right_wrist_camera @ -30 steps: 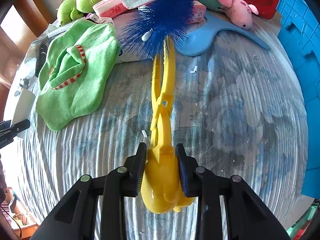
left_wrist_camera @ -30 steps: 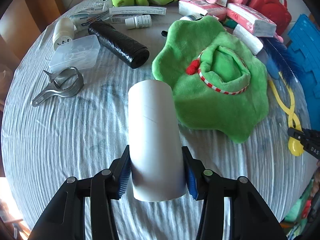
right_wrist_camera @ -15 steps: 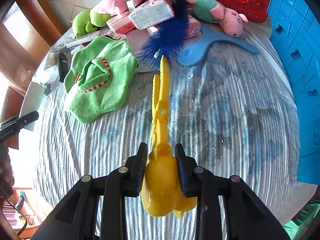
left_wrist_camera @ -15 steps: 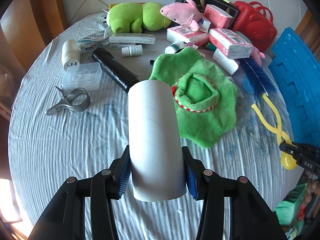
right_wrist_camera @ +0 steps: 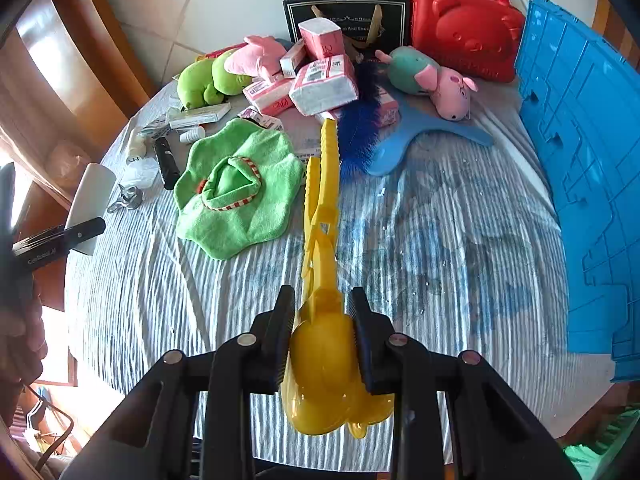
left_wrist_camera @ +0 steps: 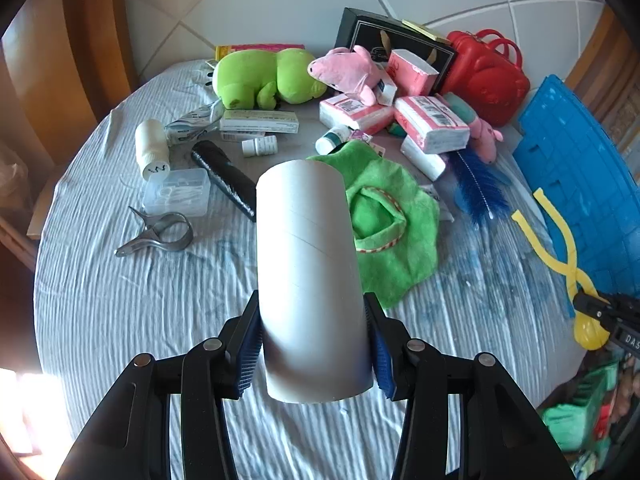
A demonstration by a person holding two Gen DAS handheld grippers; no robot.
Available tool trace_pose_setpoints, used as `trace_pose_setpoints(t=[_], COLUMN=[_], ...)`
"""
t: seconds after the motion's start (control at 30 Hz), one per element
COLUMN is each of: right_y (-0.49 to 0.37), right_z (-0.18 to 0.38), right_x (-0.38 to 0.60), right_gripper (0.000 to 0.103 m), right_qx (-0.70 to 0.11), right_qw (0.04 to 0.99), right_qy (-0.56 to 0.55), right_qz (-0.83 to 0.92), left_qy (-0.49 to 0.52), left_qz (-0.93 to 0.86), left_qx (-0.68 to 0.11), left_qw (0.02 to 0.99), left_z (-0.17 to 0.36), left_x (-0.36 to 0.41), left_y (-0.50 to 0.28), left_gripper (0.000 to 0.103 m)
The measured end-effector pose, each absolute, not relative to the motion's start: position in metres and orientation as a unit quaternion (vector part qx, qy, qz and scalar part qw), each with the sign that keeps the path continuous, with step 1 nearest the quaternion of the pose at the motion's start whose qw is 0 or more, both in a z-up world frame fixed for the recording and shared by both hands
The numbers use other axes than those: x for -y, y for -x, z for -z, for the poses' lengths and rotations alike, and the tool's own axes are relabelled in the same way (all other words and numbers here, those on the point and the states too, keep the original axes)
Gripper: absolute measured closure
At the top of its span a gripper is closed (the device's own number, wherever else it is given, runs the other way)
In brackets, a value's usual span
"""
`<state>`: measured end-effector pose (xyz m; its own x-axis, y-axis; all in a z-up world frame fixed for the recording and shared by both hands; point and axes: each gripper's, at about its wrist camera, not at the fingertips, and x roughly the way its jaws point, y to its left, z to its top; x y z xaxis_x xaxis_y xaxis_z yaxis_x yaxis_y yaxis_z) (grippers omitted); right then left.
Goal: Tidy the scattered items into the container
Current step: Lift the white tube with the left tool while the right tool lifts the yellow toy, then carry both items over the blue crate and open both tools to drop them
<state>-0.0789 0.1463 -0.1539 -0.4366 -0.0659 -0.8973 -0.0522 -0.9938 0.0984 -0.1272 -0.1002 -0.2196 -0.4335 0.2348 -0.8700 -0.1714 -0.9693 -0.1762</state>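
Two raised wrist views, shared table (left_wrist_camera: 120, 312)

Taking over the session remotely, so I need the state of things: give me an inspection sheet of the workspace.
Surface: round table, striped cloth, blue stains.
Job's things: white tube and yellow tongs, both held above the table; blue crate at the right edge.
Clutter: green cloth, plush toys, tissue packs, red case, bottles, black roll, metal clip, blue brush.
Grippers: left gripper shut on tube; right gripper shut on tongs.
Cables: one at lower left of the right view.
Surroundings: tiled wall, wooden chairs.
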Motion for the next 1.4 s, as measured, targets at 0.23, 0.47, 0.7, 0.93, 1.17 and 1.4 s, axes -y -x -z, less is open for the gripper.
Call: trace_pose_setpoints(t=[0.23,0.47,0.7,0.93,1.17,1.4], right_y=[0.08,0.079,0.076,0.072,0.062,0.044], right_z=[0.109,0.066,0.03,-0.002,-0.023,-0.039], right_x=[-0.147,-0.166,-0.21,-0.27,-0.323,-0.373], right_gripper=[0.076,0.076,0.076,0.076,0.076,0.076], right_qx=[0.041,0.038,0.024,0.012,0.009,0.028], right_qw=[0.017,0.042,0.069,0.085,0.086,0.074], right_qy=[-0.492,-0.446,-0.415,-0.385,-0.358,-0.337], right_qz=[0.869,0.893,0.907,0.919,0.93,0.938], left_qy=[0.493,0.458,0.429,0.407,0.388,0.375], left_qz=[-0.862,-0.883,-0.898,-0.908,-0.915,-0.917], left_qx=[0.04,0.037,0.04,0.044,0.032,0.007], left_qw=[0.11,0.101,0.089,0.088,0.109,0.138], left_z=[0.174,0.126,0.086,0.053,0.026,0.006], left_x=[0.099,0.075,0.025,-0.043,-0.12,-0.19], left_y=[0.126,0.124,0.124,0.127,0.131,0.132], left_gripper=[0.057,0.057,0.057,0.057,0.057,0.057])
